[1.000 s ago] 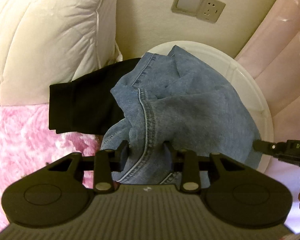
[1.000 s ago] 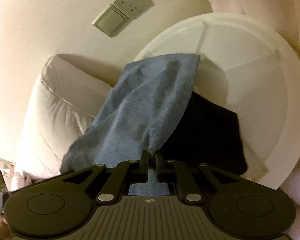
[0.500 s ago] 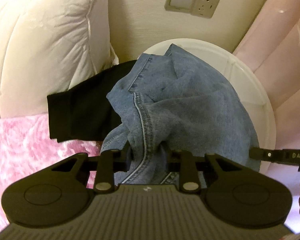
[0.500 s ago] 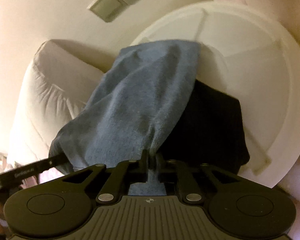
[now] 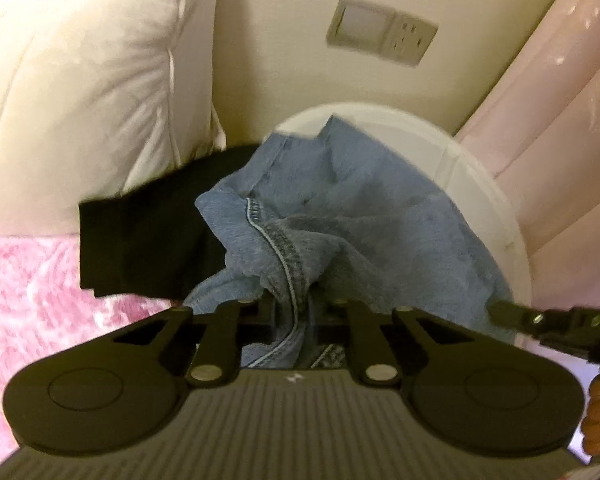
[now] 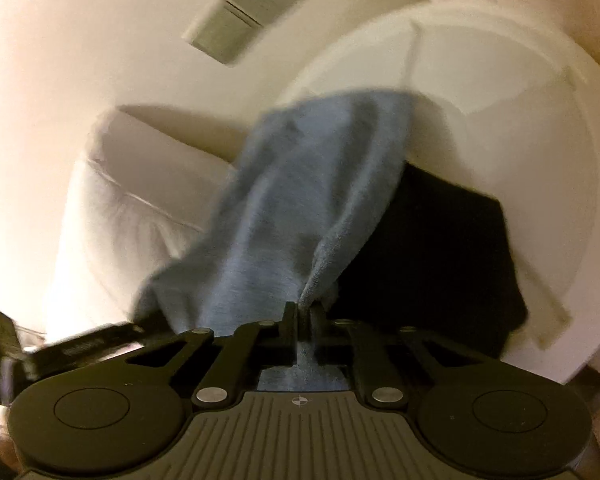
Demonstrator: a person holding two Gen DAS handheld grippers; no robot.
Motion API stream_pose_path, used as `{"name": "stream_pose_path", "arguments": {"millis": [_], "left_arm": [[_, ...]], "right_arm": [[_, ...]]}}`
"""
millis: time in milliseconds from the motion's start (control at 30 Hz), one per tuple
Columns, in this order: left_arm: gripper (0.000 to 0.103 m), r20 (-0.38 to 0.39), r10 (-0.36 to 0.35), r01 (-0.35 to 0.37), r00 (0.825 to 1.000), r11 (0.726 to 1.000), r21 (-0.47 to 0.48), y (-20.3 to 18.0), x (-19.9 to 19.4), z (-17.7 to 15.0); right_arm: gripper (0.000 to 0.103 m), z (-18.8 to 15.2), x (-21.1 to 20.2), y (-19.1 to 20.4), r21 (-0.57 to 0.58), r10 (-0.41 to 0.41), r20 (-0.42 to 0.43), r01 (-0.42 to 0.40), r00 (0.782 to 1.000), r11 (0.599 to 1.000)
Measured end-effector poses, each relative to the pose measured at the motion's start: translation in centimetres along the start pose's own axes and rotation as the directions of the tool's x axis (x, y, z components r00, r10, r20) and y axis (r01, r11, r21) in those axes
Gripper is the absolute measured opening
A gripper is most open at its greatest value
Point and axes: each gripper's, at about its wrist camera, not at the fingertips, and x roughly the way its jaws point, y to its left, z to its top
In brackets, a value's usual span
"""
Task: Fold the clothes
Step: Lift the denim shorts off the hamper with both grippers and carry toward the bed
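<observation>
A pair of blue jeans (image 5: 360, 224) lies bunched over a black garment (image 5: 148, 240) and a round white table (image 5: 480, 184). My left gripper (image 5: 294, 302) is shut on the jeans' stitched seam. My right gripper (image 6: 302, 314) is shut on another edge of the jeans (image 6: 300, 208), which stretch away from it over the black garment (image 6: 432, 248). The right gripper also shows at the right edge of the left wrist view (image 5: 500, 312). The left gripper shows at the lower left of the right wrist view (image 6: 140, 330).
A white pillow (image 5: 84, 92) leans at the left against a cream wall with a switch and socket plate (image 5: 380, 40). A pink fluffy blanket (image 5: 24, 292) covers the bed. Pink padded cushions (image 5: 560, 120) stand at the right. The white table (image 6: 520, 120) fills the right.
My left gripper has closed from open onto the jeans' seam. Both grippers have pulled back and the denim has bunched and stretched between them. The right gripper stayed shut.
</observation>
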Motion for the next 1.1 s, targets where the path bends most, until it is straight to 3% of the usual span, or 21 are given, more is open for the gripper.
{"name": "stream_pose_path", "arguments": {"millis": [167, 333, 400, 500, 667, 800, 967, 1100], "left_arm": [[0.009, 0.117, -0.013, 0.010, 0.993, 1.000, 0.021, -0.6, -5.0, 2.2], [0.008, 0.232, -0.027, 0.018, 0.972, 0.999, 0.044, -1.2, -10.1, 4.3], [0.008, 0.291, -0.026, 0.008, 0.956, 0.998, 0.063, -1.4, -12.7, 5.0], [0.008, 0.392, -0.023, -0.005, 0.920, 0.997, 0.072, -1.4, -17.7, 5.9], [0.008, 0.554, -0.005, -0.030, 0.833, 0.998, 0.053, -0.9, -26.4, 5.8], [0.008, 0.666, 0.045, -0.077, 0.744, 0.997, 0.019, -0.3, -33.8, 3.9], [0.008, 0.754, 0.153, -0.123, 0.639, 0.988, -0.096, 1.4, -42.5, -2.1], [0.008, 0.794, 0.271, -0.158, 0.545, 0.963, -0.220, 2.3, -50.3, -9.7]], "right_arm": [[0.006, 2.2, -3.8, 3.5, -0.007, 0.177, 0.103, -0.177, 0.979, 0.984], [0.006, 4.2, -6.3, 8.6, -0.093, 0.317, 0.169, -0.305, 0.933, 0.948], [0.006, 4.8, -7.2, 10.8, -0.133, 0.374, 0.185, -0.354, 0.909, 0.926], [0.006, 5.7, -8.6, 14.3, -0.201, 0.470, 0.208, -0.432, 0.858, 0.879], [0.006, 6.9, -10.6, 20.3, -0.325, 0.623, 0.218, -0.546, 0.751, 0.772], [0.005, 6.7, -12.1, 26.4, -0.425, 0.738, 0.184, -0.624, 0.650, 0.656], [0.005, 4.1, -12.9, 33.8, -0.485, 0.828, 0.065, -0.707, 0.557, 0.514], [0.005, -0.8, -13.4, 40.1, -0.496, 0.892, -0.089, -0.796, 0.444, 0.347]]}}
